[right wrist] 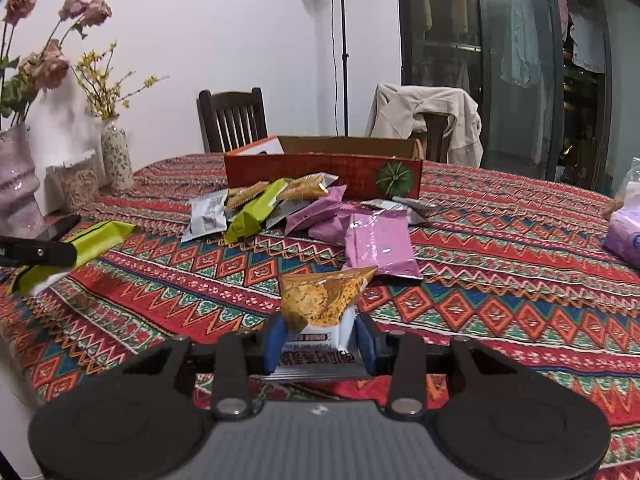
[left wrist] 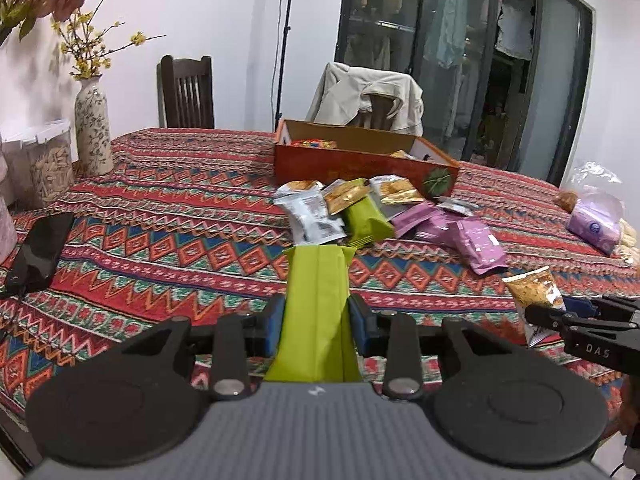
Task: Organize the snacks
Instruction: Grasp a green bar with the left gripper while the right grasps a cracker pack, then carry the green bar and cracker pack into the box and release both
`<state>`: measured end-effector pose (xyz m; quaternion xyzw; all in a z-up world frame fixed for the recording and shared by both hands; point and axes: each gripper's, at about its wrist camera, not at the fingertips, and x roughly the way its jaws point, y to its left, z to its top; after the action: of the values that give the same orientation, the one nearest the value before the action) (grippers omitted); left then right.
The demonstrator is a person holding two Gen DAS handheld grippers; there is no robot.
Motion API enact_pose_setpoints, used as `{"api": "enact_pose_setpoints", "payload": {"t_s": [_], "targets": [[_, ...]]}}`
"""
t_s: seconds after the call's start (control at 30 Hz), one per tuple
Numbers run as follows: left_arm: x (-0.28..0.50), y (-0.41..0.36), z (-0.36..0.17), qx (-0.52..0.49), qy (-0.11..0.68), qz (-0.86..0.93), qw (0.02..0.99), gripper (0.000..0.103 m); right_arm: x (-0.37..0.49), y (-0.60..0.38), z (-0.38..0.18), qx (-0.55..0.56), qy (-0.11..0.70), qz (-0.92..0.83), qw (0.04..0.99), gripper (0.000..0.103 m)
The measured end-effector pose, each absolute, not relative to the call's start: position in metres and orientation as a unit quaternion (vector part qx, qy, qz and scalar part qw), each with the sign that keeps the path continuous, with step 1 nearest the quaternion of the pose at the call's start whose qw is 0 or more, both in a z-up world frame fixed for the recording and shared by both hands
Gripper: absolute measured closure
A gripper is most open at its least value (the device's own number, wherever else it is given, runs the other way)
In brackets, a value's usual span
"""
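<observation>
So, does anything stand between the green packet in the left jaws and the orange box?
Yes. The loose pile of snack packets lies before the orange cardboard box, directly beyond the green foil packet.

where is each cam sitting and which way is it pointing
Left wrist view: sits on the left gripper, looking along its fingers across the patterned table toward the orange box; its jaws pinch a green packet, and the right gripper enters from the right edge.
Right wrist view: sits on the right gripper, facing the same box; its jaws pinch a golden snack packet, and the left gripper shows at the left edge.
Shared: the box, snack pile, both chairs.
</observation>
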<state>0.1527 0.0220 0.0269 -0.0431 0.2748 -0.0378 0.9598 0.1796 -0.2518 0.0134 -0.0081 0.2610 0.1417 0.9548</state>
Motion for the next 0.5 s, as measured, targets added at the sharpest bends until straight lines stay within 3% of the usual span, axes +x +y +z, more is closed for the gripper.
{"api": "enact_pose_setpoints", "payload": {"t_s": [0.3, 0.5], "targets": [[0.177, 0.007, 0.042, -0.049, 0.265, -0.05, 0.962, 0.068, 0.182, -0.271, 0.022, 0.013, 0.248, 0.148, 0.957, 0.065], [0.253, -0.004, 0.077, -0.051, 0.242, -0.086, 0.965, 0.068, 0.218, -0.281, 0.05, 0.032, 0.225, 0.185, 0.956, 0.065]]}}
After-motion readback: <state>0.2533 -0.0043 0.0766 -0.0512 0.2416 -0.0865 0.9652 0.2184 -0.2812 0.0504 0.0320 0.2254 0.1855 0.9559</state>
